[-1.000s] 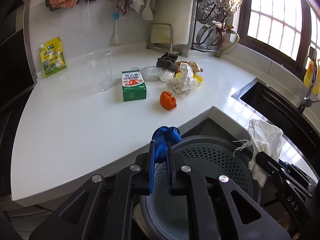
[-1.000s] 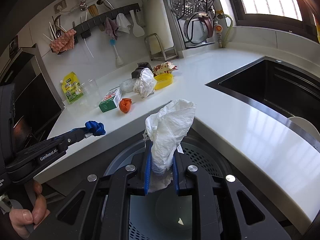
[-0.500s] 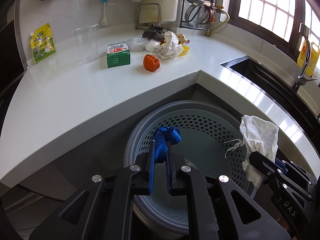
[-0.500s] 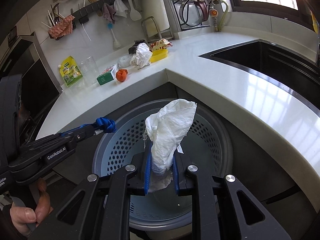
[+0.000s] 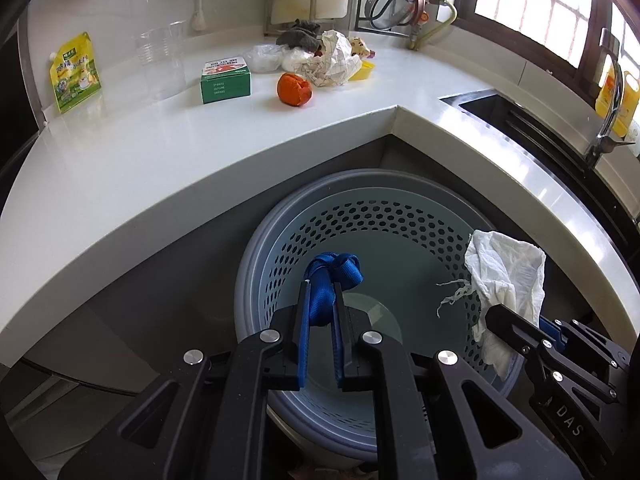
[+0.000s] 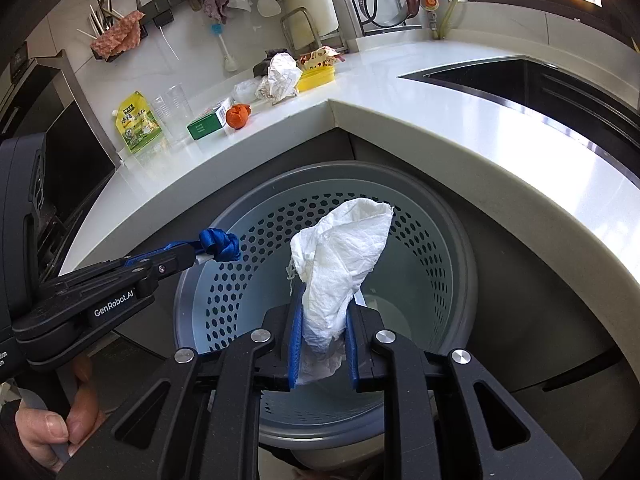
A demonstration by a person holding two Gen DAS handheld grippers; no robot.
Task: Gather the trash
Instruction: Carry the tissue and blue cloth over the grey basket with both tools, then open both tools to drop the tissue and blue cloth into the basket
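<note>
Over the perforated bin (image 5: 372,232), both claws are placed to drop their loads. The left claw (image 5: 320,312) is clamped on a knotted blue strap (image 5: 334,270), the right claw (image 6: 322,340) on a crumpled white tissue (image 6: 340,256). Best to spread each pair of fingers while centred above the bin's floor, clear of its rim, so nothing snags or falls outside. Beyond the bin, on the table (image 5: 132,152), wait an orange lump (image 5: 294,89), a green box (image 5: 226,80) and more crumpled wrappers (image 5: 328,60).

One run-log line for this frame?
left gripper: shut on blue strap | right gripper: shut on white tissue | both over bin
</note>
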